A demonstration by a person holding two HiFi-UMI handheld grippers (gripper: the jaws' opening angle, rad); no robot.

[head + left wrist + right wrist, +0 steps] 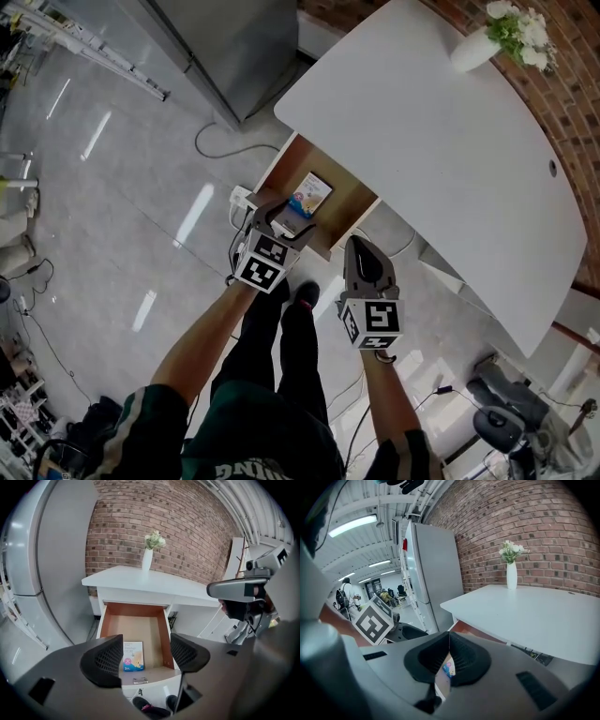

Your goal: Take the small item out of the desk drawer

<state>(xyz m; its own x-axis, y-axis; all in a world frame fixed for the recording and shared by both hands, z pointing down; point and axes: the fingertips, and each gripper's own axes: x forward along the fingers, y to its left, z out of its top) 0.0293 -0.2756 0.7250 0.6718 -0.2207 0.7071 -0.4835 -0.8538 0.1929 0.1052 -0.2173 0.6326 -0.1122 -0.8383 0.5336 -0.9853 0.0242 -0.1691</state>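
The wooden desk drawer (349, 202) stands pulled out from under the white desk (441, 141). A small blue-and-white packet (309, 195) lies flat in it near the front left. My left gripper (281, 217) hovers over the drawer's front edge, open, with nothing between its jaws. In the left gripper view the packet (133, 656) shows between and beyond the spread jaws of the left gripper (146, 644). My right gripper (360, 246) is shut and empty, to the right of the drawer. In the right gripper view the right gripper's (449, 641) pads meet.
A white vase of flowers (473, 47) stands at the desk's far end. A tall grey cabinet (225, 47) stands left of the desk, with a cable (225, 145) and a power strip (242, 197) on the floor. The person's shoes (305, 292) are below the drawer.
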